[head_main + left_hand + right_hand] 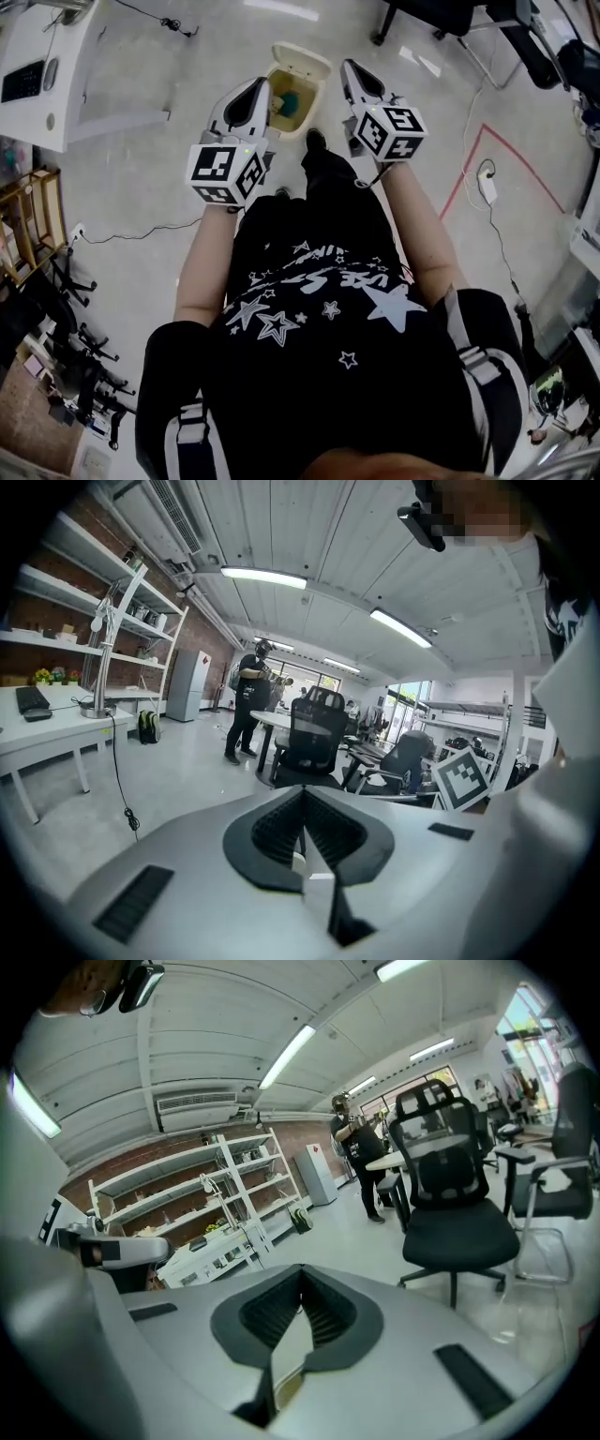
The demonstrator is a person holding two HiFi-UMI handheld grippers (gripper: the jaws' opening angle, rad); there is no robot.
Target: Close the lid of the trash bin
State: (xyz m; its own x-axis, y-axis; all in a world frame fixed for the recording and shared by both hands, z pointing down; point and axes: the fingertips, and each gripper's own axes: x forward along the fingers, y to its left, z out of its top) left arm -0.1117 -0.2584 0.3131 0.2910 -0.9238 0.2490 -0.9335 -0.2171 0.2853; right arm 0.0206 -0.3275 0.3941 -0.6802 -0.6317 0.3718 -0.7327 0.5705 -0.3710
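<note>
A cream trash bin stands on the floor ahead of my feet in the head view. Its lid is tipped back open, and a teal item and some yellowish waste lie inside. My left gripper is held in the air over the bin's left edge, my right gripper just right of the lid. Both are raised and point out into the room, so neither gripper view shows the bin. The left gripper and the right gripper each have their jaws met at the tip, with nothing between them.
A white desk stands at the far left, with a cable trailing over the floor. Red floor tape and a power strip lie to the right. Black office chairs and a standing person are farther off.
</note>
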